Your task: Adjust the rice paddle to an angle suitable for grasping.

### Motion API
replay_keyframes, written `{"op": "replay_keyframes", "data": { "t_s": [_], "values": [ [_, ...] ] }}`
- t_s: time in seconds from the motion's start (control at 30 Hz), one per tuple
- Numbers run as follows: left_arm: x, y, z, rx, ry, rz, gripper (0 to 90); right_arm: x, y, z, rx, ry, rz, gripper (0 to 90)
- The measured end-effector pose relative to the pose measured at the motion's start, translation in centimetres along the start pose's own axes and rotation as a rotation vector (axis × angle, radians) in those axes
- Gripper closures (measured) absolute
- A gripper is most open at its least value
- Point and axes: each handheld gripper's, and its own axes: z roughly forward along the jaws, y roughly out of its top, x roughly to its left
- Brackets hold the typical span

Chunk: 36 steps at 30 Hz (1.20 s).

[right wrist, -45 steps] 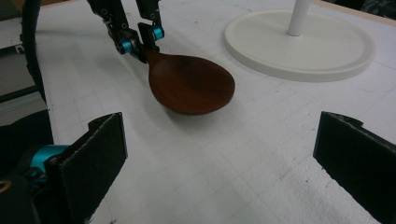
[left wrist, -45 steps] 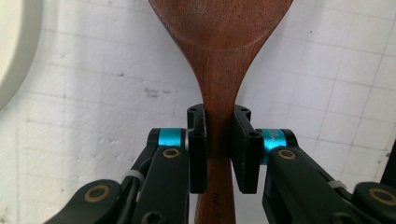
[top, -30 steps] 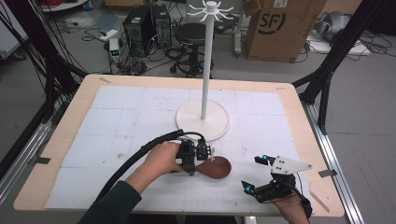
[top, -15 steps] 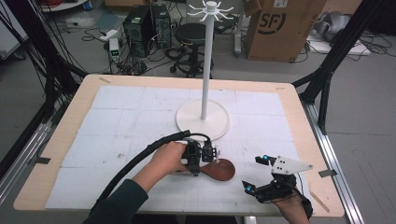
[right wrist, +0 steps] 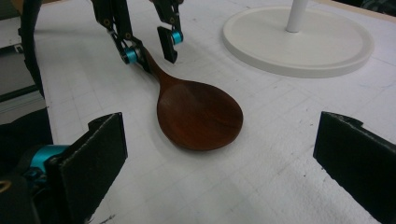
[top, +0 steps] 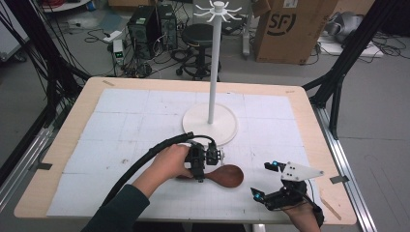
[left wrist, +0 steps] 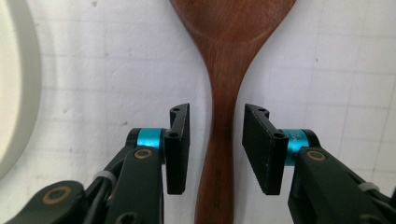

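Note:
A dark wooden spoon (top: 227, 176) lies flat on the white mat, its bowl pointing right. My left gripper (top: 204, 164) stands over the handle. Its jaws have just been opening and stand open. In the left gripper view (left wrist: 215, 112) the handle (left wrist: 224, 140) runs between the pads, with a gap showing at the left pad. My right gripper (top: 265, 180) rests near the table's front right, open wide with nothing between its pads (right wrist: 219, 154). It faces the spoon's bowl (right wrist: 198, 114) and the left gripper (right wrist: 152, 49) beyond it.
A white stand with a round base (top: 210, 123) and a tall pole topped by hooks (top: 217, 9) rises just behind the spoon. Its base shows at the right gripper view's upper right (right wrist: 299, 42). A thick black cable (top: 145, 162) trails from the left gripper.
The left hand and its gripper have shifted slightly to the right over the spoon's handle. The right gripper has kept still.

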Motion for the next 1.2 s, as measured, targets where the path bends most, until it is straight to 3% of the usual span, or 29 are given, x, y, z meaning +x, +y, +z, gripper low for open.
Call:
{"op": "replay_keyframes", "data": {
  "t_s": [0.33,0.53,0.83,0.93,1.2],
  "values": [
    [0.1,-4.2,-1.9,0.004,0.003,-0.055,62.3,0.1,-0.1,-0.3,-0.003,-0.006,0.004,1.5],
    [-0.2,-6.9,-1.6,0.036,-0.011,-0.095,62.4,0.1,0.1,-0.3,-0.002,-0.003,0.006,1.5],
    [-0.1,-8.1,-0.6,0.075,-0.005,-0.125,67.6,0.1,0.2,0.0,0.0,0.002,0.0,1.5],
    [-0.1,-8.3,-0.7,0.09,-0.014,-0.124,72.1,0.0,0.1,0.0,-0.002,0.0,0.001,1.5],
    [-0.2,-8.3,-0.2,0.15,0.017,-0.144,85.6,0.1,0.2,0.0,0.002,0.003,-0.003,1.5]
  ]
}}
